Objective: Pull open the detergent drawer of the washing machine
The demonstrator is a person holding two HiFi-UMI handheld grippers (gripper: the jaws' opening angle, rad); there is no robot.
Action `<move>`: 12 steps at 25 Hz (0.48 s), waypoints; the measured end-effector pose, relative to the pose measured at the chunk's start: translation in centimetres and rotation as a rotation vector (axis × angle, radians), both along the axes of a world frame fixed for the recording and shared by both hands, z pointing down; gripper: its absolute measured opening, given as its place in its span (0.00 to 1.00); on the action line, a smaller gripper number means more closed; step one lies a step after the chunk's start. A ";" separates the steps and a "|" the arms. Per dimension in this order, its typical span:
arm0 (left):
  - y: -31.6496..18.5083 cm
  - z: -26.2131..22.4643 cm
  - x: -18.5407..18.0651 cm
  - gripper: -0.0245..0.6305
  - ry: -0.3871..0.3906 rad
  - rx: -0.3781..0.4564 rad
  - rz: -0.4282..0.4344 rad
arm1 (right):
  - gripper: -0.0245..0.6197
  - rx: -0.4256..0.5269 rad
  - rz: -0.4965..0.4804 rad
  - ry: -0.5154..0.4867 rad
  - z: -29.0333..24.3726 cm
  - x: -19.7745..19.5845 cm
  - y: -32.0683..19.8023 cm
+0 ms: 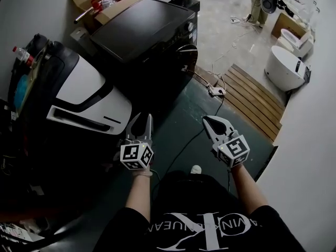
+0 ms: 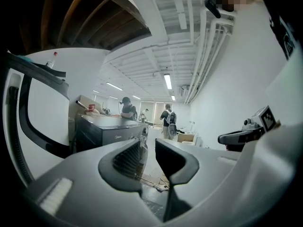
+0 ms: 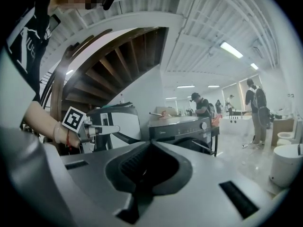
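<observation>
Washer (image 1: 142,28) one, hand-held grippers (image 1: 143,121) (image 1: 209,121) two

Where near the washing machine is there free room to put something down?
The top of the washing machine is bare up to the cardboard box behind it. The floor mat between the machine and the wooden slats is mostly free, except the power strip. Left, around the white appliance, is crowded.

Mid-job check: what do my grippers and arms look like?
Your left gripper and right gripper: pale grey pointed jaws, dark ribbed pads, a white marker cube with black squares on each. Black short T-shirt sleeves; red band on the left wrist.
</observation>
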State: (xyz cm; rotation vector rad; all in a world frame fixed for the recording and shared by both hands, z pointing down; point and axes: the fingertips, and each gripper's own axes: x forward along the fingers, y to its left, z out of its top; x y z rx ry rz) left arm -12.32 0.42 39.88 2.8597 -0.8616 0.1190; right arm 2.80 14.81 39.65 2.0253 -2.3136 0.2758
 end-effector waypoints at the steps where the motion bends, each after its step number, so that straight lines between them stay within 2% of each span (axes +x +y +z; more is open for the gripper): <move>1: -0.2 0.2 0.2 0.17 -0.004 -0.004 -0.006 | 0.06 -0.001 -0.009 -0.003 0.1 0.2 -0.3; 12: -3.8 2.9 3.9 0.17 -0.017 -0.061 -0.044 | 0.06 -0.007 -0.107 -0.035 2.2 2.8 -5.9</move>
